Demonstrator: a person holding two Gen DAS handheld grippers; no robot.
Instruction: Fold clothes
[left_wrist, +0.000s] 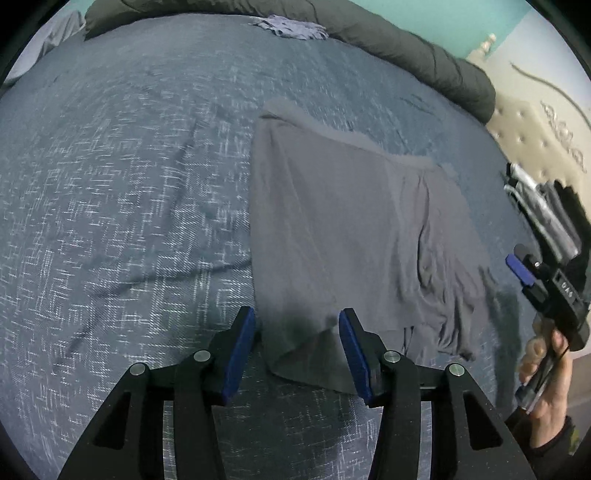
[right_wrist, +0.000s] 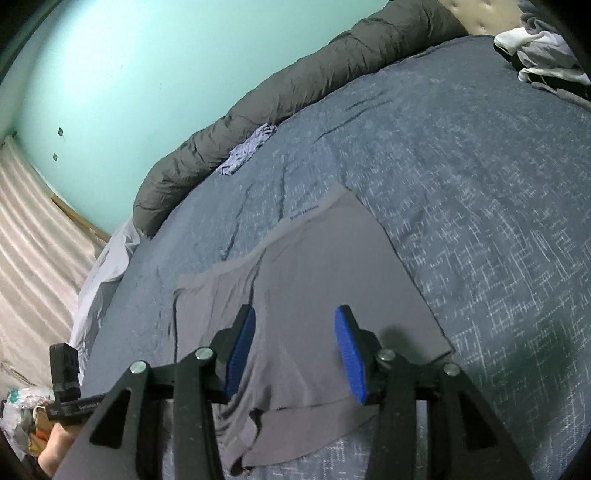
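Observation:
A grey pair of shorts (left_wrist: 343, 236) lies flat on the blue speckled bedspread (left_wrist: 122, 206), one side folded over itself. My left gripper (left_wrist: 297, 354) hovers open just above its near corner, nothing between the blue pads. In the right wrist view the same grey shorts (right_wrist: 317, 291) spread out under my right gripper (right_wrist: 295, 354), which is open above the leg end with nothing in it. The right gripper (left_wrist: 539, 280) also shows at the right edge of the left wrist view, held by a hand (left_wrist: 550, 384).
A dark grey rolled duvet (right_wrist: 258, 110) runs along the far side of the bed. A small patterned cloth (right_wrist: 247, 149) lies against it. A white and grey heap of clothes (right_wrist: 543, 55) sits at the far right corner. A tufted beige headboard (left_wrist: 532, 136) stands beyond the bed.

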